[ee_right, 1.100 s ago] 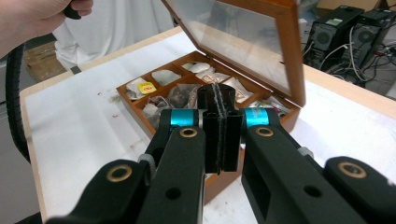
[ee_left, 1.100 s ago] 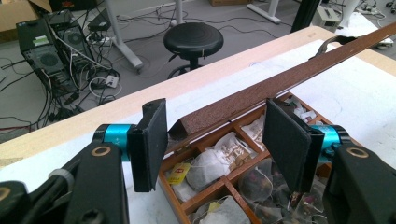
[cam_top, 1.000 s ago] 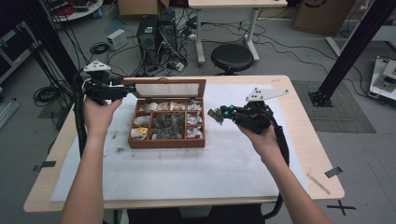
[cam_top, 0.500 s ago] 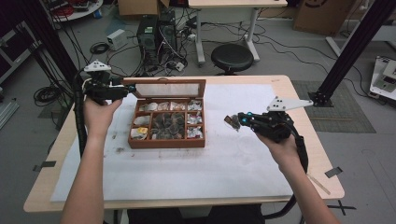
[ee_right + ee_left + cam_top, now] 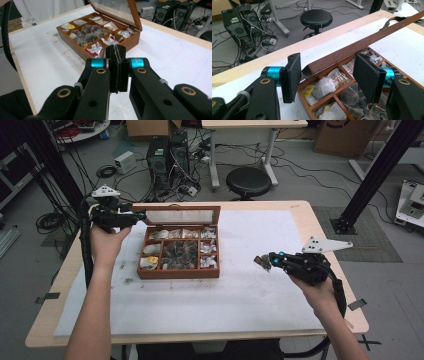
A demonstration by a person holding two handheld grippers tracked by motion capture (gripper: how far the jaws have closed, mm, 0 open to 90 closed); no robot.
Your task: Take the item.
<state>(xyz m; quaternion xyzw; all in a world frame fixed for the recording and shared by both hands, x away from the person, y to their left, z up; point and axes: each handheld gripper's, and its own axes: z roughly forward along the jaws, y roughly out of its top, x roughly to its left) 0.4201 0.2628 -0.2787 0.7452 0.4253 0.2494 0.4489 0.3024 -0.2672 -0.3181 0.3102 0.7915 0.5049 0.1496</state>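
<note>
A wooden tea box [image 5: 177, 273] stands on the white sheet with its glass lid [image 5: 181, 215] raised; its compartments hold several tea bags. My left gripper [image 5: 139, 215] is at the lid's left corner. In the left gripper view its jaws [image 5: 327, 75] stand apart around the lid's edge [image 5: 367, 41], and the corner lies by the left pad without being pinched. My right gripper [image 5: 265, 261] hovers over the sheet to the right of the box, shut on a small tea bag [image 5: 260, 263]. In the right gripper view the pads [image 5: 116, 53] meet, and the bag [image 5: 102, 53] peeks out beside them, in front of the box [image 5: 72, 45].
The white sheet [image 5: 250, 295] covers most of the wooden table [image 5: 320, 220]. Behind the table stand a black stool [image 5: 248, 181] and computer towers [image 5: 167, 155] amid cables. A black frame post [image 5: 385, 170] rises at the far right.
My right gripper has moved to the right, away from the box's right side, carrying the small tea bag and dropping slightly. The left hand and the lid have stayed put.
</note>
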